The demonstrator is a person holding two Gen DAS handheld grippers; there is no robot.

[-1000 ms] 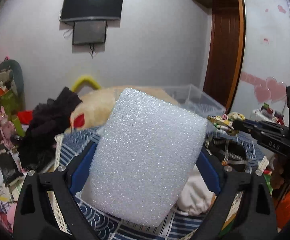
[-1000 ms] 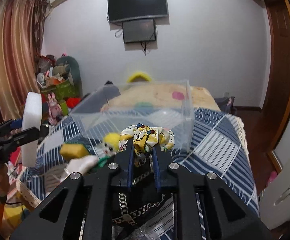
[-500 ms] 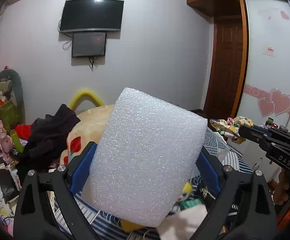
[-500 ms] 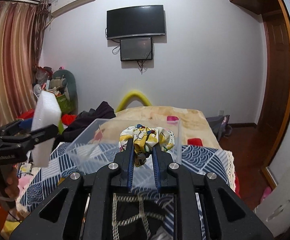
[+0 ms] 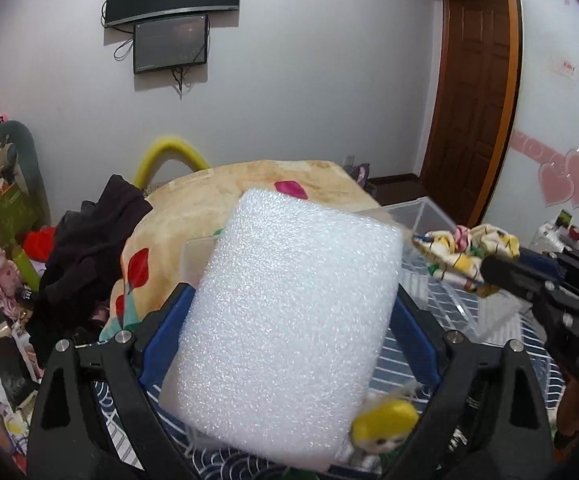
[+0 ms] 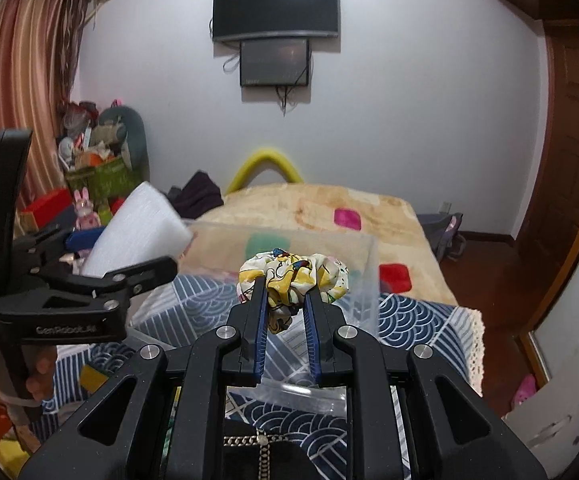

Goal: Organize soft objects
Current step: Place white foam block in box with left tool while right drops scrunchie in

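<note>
**Both tongs loaded, nothing yet in the bin**

Left tongs point(image 5: 289, 320): spread wide, blue pads pressed against the two sides of a white foam block point(image 5: 289, 316), which filled the gap and stood tilted up ahead of the tips.

Right tongs point(image 6: 285, 300): drawn narrow, pinching a yellow printed fabric scrunchie point(image 6: 293, 276) that bulged out above and to both sides of the fingertips.

Just ahead of and below both pairs sat the clear plastic bin point(image 6: 369, 280) on the blue patterned bedspread point(image 6: 417, 312). The part of its interior visible looked empty.

Below the left tongs lay a small yellow-haired doll point(image 5: 385, 424), untouched.

Judgement: task at an early-to-middle stage. Two soft items were lifted and carried at the bin; neither was released. Left to do: drop both in, then fetch the doll and whatever else remains loose on the bed.
</note>
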